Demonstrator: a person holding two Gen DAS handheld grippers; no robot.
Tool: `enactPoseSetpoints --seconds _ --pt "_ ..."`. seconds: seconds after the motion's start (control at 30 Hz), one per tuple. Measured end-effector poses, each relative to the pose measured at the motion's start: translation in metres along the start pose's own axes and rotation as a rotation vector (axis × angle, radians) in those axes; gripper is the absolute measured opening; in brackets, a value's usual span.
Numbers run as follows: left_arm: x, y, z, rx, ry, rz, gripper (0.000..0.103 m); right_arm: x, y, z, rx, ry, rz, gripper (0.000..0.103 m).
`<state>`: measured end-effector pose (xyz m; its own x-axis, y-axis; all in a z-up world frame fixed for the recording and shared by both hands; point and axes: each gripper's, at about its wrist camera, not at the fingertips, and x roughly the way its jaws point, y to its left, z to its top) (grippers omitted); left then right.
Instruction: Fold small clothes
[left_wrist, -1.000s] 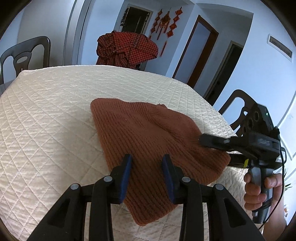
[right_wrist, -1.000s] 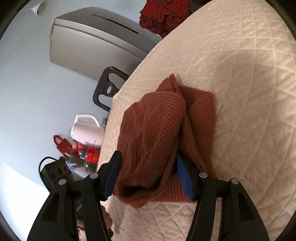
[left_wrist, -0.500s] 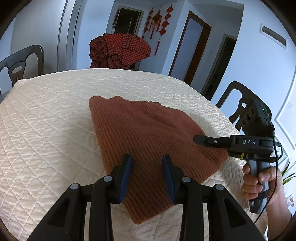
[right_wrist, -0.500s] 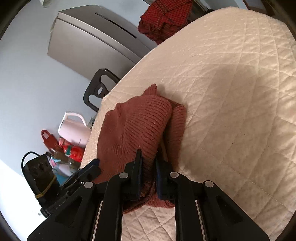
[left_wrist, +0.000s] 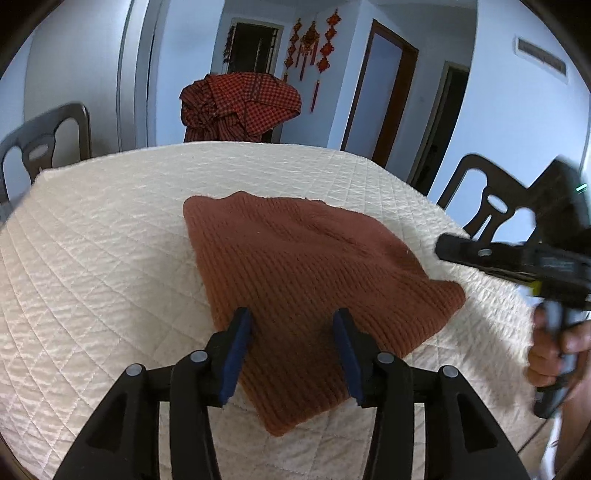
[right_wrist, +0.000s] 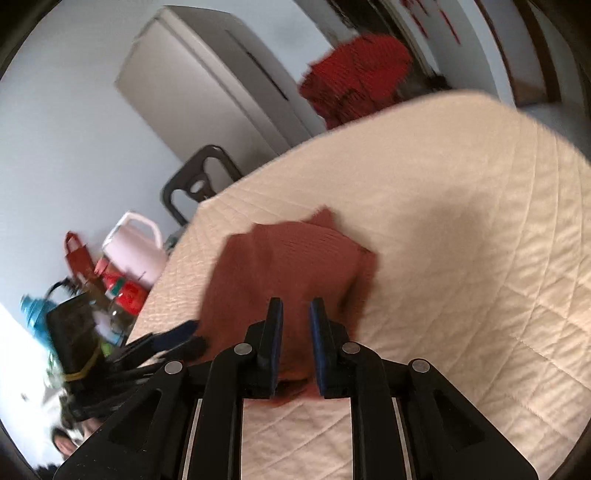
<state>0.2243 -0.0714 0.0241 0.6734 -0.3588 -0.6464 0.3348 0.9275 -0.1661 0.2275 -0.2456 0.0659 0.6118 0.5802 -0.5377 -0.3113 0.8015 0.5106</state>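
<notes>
Tilting down over knit garment (left_wrist: 310, 280), left gripper (left_wrist: 293, 325) opening, right gripper (right_wrist: 296, 314) opening, both unclamped

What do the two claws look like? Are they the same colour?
Yes, they match. The left claw and right claw both have black plastic linkage arms with round silver rivets and flat blue pads on the inner faces of their fingers. Seen from the left wrist, the right one is a black pistol-grip tool with a small green light, held in a bare hand.
</notes>
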Motion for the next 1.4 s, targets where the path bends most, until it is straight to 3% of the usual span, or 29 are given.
enactPoseSetpoints --seconds 0.07,0.17,0.2,0.47,0.6,0.73,0.87,0.9,1.07,1.2,1.33,1.4 --pt "0.001 -0.002 0.0 0.01 -0.001 0.005 0.052 0.002 0.011 -0.008 -0.051 0.035 0.002 0.015" --pt "-0.002 0.0 0.002 -0.003 0.003 -0.004 0.052 0.021 0.001 -0.022 -0.065 0.114 -0.089 0.014" --pt "-0.003 0.001 0.002 -0.007 0.006 -0.008 0.052 0.025 -0.01 -0.025 -0.04 0.12 -0.08 0.004" --pt "-0.015 0.012 0.001 -0.023 0.017 -0.021 0.052 0.015 0.001 -0.017 -0.11 0.106 -0.12 0.005" --pt "-0.02 0.005 0.025 -0.009 -0.035 -0.002 0.052 0.017 0.007 0.006 -0.134 0.061 -0.125 0.007" --pt "0.003 0.0 0.051 -0.012 -0.026 -0.007 0.052 0.046 -0.004 0.025 -0.103 0.081 -0.115 0.007" --pt "0.043 0.01 0.046 -0.016 0.064 0.034 0.052 0.072 -0.027 0.029 -0.093 0.105 -0.16 0.007" --pt "0.045 0.011 0.043 0.0 0.051 0.052 0.057 0.071 -0.034 0.031 -0.067 0.095 -0.141 0.008" --pt "0.036 0.015 0.052 -0.013 0.04 0.025 0.056 0.068 -0.033 0.037 -0.065 0.099 -0.149 0.008" --pt "0.042 0.019 0.07 -0.008 0.017 0.067 0.056 0.073 -0.028 0.053 -0.088 0.077 -0.157 0.011" --pt "0.083 0.032 0.068 -0.056 0.144 0.066 0.056 0.102 -0.05 0.053 -0.068 0.148 -0.246 0.011" --pt "0.079 0.026 0.064 -0.008 0.117 0.091 0.056 0.095 -0.057 0.052 -0.027 0.129 -0.221 0.013"
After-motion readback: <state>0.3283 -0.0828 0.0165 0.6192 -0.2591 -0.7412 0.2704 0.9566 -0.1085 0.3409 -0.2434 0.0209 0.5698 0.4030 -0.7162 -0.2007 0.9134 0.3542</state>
